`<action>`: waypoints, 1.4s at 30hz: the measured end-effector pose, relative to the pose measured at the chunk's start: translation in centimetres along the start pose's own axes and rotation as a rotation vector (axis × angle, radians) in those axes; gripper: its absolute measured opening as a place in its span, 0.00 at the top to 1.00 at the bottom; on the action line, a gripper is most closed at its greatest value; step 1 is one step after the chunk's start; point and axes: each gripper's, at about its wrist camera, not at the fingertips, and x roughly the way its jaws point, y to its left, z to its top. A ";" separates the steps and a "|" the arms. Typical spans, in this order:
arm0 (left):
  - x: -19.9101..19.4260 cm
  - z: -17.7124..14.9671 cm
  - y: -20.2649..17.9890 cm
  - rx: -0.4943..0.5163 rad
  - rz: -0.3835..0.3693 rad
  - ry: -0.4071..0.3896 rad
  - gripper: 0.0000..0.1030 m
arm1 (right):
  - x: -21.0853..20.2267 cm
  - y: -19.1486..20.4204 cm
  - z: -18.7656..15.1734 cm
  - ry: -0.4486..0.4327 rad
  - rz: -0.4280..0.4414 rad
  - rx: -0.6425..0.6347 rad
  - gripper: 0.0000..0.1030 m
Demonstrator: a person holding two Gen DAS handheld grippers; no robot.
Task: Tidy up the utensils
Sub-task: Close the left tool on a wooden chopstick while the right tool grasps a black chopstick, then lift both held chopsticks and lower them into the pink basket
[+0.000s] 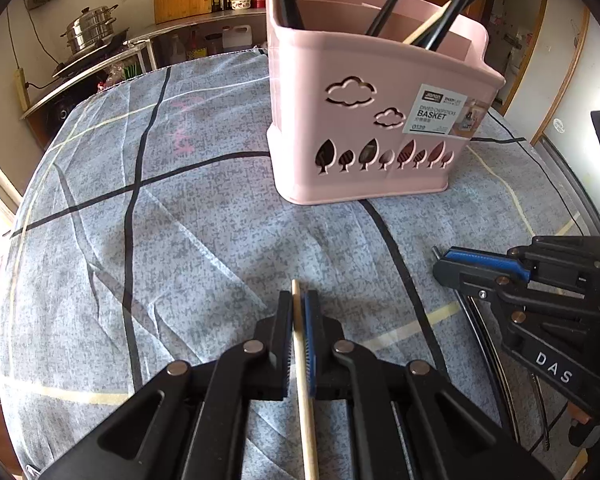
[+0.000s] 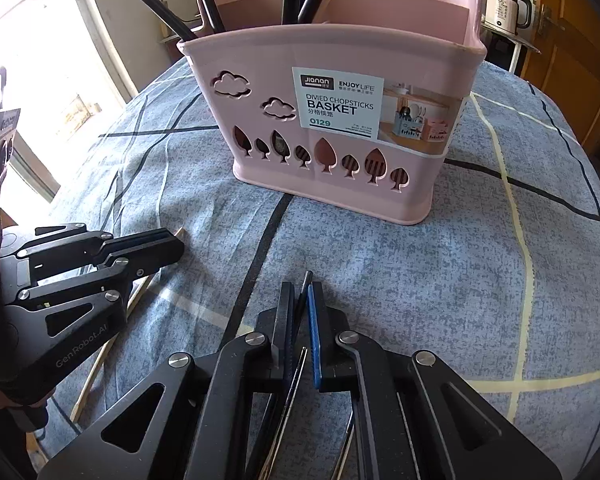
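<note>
A pink divided chopsticks basket (image 1: 364,128) stands upright on the blue-grey checked cloth (image 1: 180,240); it also shows in the right wrist view (image 2: 340,152). Several black handles and one wooden chopstick stick out of it. My left gripper (image 1: 299,300) is shut on a wooden chopstick (image 1: 302,360), low over the cloth in front of the basket. It shows at the left of the right wrist view (image 2: 172,240). My right gripper (image 2: 302,292) is shut on a thin black utensil (image 2: 303,292). It shows at the right of the left wrist view (image 1: 444,264).
More thin black utensils (image 1: 488,360) lie on the cloth under the right gripper. A wooden chopstick (image 2: 100,360) lies under the left gripper. A steel pot (image 1: 90,32) and bottles stand on a far counter. A white kettle (image 2: 504,8) stands behind the basket.
</note>
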 end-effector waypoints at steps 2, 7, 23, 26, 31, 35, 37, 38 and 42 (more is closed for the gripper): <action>-0.1 0.1 0.2 -0.017 -0.013 0.002 0.95 | -0.5 -0.1 0.0 -0.016 0.028 0.013 0.94; -2.1 0.6 0.7 -0.037 -0.030 -0.042 0.95 | -3.2 0.2 0.7 -0.083 0.066 0.011 0.94; -14.3 2.9 1.1 -0.020 -0.064 -0.300 0.95 | -15.7 1.6 2.8 -0.391 0.127 -0.015 0.96; -15.7 3.1 1.0 -0.013 -0.069 -0.334 0.95 | -17.5 1.7 2.9 -0.440 0.123 -0.023 0.96; -17.1 3.3 0.5 0.003 -0.072 -0.364 0.95 | -19.2 1.9 2.8 -0.502 0.107 -0.046 0.96; -17.6 3.4 0.1 0.007 -0.078 -0.375 0.95 | -19.6 1.9 2.7 -0.516 0.097 -0.054 0.96; -17.7 3.6 0.0 0.007 -0.080 -0.379 0.95 | -19.6 1.7 2.7 -0.517 0.096 -0.054 0.96; -17.8 3.7 -0.1 0.008 -0.081 -0.382 0.95 | -19.6 1.7 2.7 -0.519 0.095 -0.055 0.96; -18.3 4.3 -0.3 0.009 -0.087 -0.391 0.95 | -20.1 1.7 2.8 -0.528 0.092 -0.065 0.96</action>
